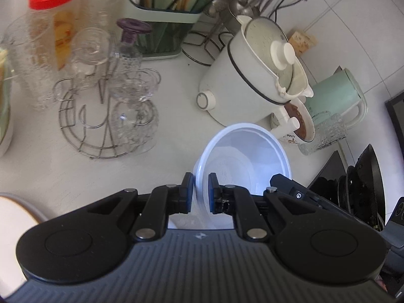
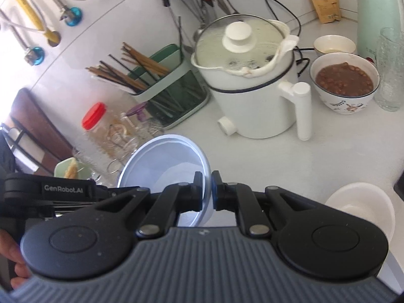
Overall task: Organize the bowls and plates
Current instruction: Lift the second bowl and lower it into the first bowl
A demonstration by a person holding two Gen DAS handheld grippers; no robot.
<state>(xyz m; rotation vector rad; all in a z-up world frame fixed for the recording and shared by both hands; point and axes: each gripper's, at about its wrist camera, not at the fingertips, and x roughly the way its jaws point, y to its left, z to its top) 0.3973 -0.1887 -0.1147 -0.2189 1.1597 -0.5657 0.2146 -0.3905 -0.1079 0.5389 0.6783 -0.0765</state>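
The white bowl point(image 1: 242, 156) hangs tilted above the counter point(image 1: 176, 131), its rim pinched by left gripper point(image 1: 201, 192) and right gripper point(image 2: 207, 190) from opposite sides, probably to steady carrying.

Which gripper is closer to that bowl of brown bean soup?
Neither clearly. The left gripper and right gripper both clamp opposite rims of the white plastic bowl, which sits short of the soup bowl beside the white cooker.

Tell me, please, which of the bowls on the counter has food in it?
The patterned bowl beside the white pot's handle holds brown bean soup; the small white bowl behind it looks empty.
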